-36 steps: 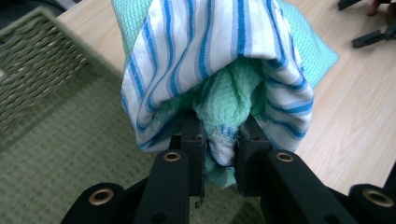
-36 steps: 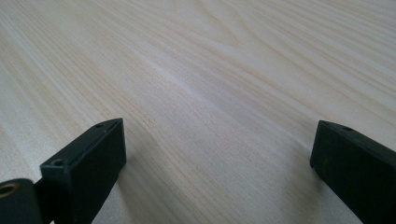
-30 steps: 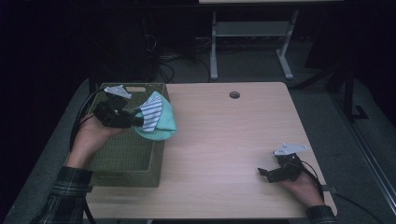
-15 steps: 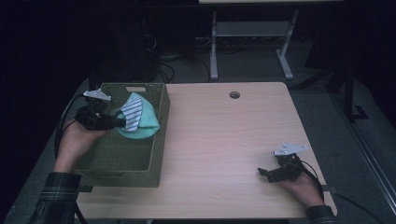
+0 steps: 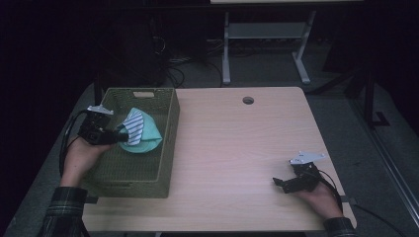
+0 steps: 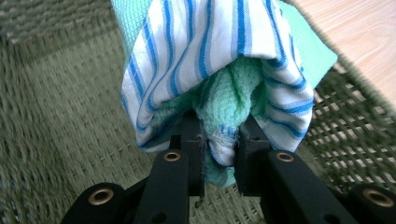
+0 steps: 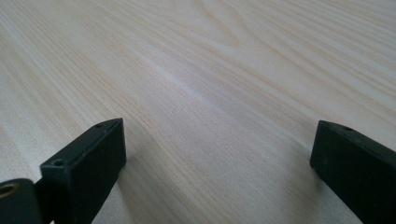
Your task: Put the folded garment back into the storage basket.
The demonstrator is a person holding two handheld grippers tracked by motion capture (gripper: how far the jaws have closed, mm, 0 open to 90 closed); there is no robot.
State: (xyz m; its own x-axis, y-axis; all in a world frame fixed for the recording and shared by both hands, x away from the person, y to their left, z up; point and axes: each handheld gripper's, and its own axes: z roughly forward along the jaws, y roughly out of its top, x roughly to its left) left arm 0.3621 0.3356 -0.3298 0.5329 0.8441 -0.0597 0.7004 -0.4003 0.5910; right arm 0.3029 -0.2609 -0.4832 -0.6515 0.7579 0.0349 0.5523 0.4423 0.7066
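room: dark, light falls on the tabletop (image 5: 237,148) | surface: pale wood (round cable hole (image 5: 248,100) near far edge) | floor (image 5: 341,113): grey | behind: white metal stand (image 5: 264,44), loose cables (image 5: 173,66)

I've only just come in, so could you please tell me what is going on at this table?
A person is working with a hand-held gripper in each hand. The left hand-held gripper is shut on a bundle of cloths, one white with blue stripes and one mint green, and holds it inside the green woven basket at the table's left edge. The right hand-held gripper rests open on the bare wooden table, with nothing between its jaws.
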